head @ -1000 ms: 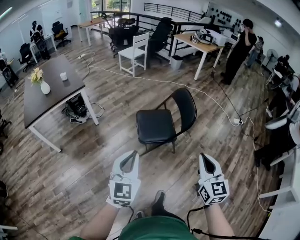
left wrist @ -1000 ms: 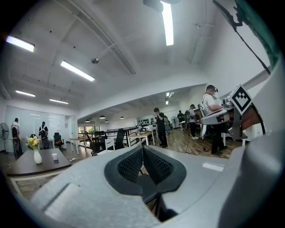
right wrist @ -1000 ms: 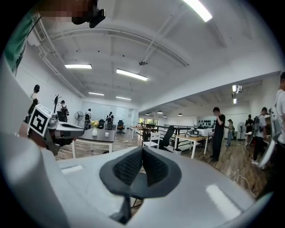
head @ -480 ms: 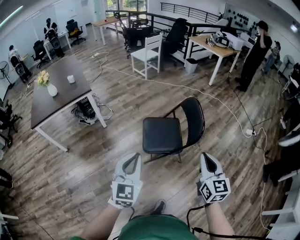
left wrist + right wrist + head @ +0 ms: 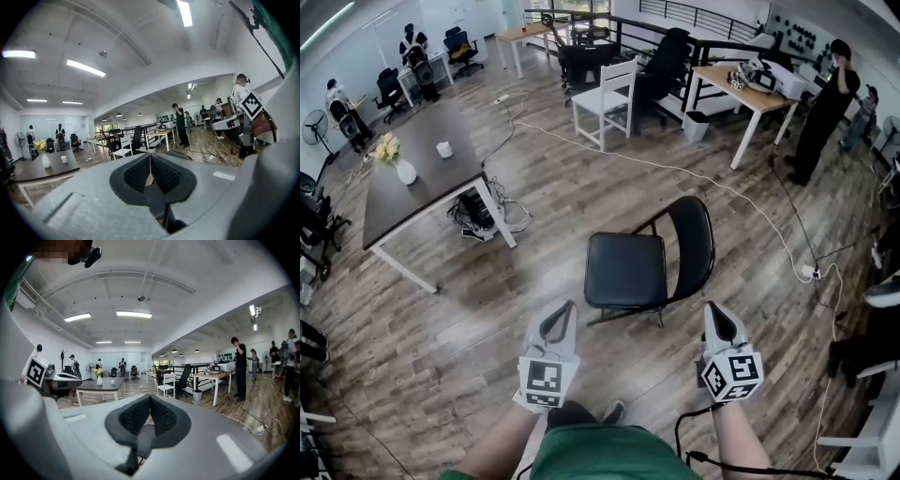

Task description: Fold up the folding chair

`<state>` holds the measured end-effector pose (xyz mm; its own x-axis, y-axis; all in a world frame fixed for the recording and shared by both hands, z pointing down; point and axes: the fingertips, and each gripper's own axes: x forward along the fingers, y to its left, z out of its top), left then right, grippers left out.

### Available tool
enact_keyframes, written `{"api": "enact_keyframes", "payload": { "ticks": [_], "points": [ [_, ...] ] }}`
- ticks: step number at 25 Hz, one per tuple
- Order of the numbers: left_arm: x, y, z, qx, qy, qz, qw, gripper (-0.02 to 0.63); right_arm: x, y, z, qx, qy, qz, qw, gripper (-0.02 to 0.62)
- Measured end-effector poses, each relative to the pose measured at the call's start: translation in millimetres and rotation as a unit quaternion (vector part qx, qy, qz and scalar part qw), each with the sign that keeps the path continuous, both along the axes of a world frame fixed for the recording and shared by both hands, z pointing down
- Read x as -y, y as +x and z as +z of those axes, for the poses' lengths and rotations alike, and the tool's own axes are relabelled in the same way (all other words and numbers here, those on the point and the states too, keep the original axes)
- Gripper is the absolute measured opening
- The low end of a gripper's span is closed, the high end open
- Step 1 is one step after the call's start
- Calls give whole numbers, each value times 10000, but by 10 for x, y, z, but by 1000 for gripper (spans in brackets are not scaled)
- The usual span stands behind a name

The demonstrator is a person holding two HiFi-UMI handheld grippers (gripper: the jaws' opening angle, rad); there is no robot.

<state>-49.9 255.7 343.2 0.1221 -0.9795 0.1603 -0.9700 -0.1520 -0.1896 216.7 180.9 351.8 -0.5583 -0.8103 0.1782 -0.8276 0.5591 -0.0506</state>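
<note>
A black folding chair (image 5: 625, 270) stands unfolded on the wood floor in the middle of the head view, its backrest (image 5: 693, 243) on the right. My left gripper (image 5: 563, 314) is shut and empty, just short of the seat's near left corner. My right gripper (image 5: 713, 311) is shut and empty too, below the backrest and apart from it. In the left gripper view the pads (image 5: 140, 172) meet with nothing between them, and the top of the chair's back (image 5: 180, 154) shows just beyond. The right gripper view shows its pads (image 5: 161, 417) pressed together.
A dark table (image 5: 417, 192) with a vase of flowers (image 5: 403, 169) stands at the left, with computer gear (image 5: 478, 211) under it. A white chair (image 5: 609, 98) and a wooden desk (image 5: 750, 89) stand further back. A white cable (image 5: 722, 187) crosses the floor. A person (image 5: 825, 103) stands at the back right.
Both grippers and the head camera have moved forward towards the chair, which now sits closer to the fingertips. Both grippers stay shut.
</note>
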Motion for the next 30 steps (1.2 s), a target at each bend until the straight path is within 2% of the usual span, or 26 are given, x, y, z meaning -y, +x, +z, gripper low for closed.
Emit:
{"api": "enact_keyframes", "payload": {
  "ticks": [5,10,21,30],
  "points": [
    [277,-282,156,-186,-98,-196,9996,14,315,-48,60,-99,-7,44,9999,3],
    [712,-619,327,-439,-181,-188,9987,14,698,-142,159,-202,-108,301,9993,3],
    [1981,-1298,699,-894,-509,402,9939,14,1666,-729,166,-507,-259,873,9946,3],
    [2652,-1722,1239,-1560,-1025,664,9802,15,2039,-949,317,-893,-510,1309,9861,3]
  ]
}}
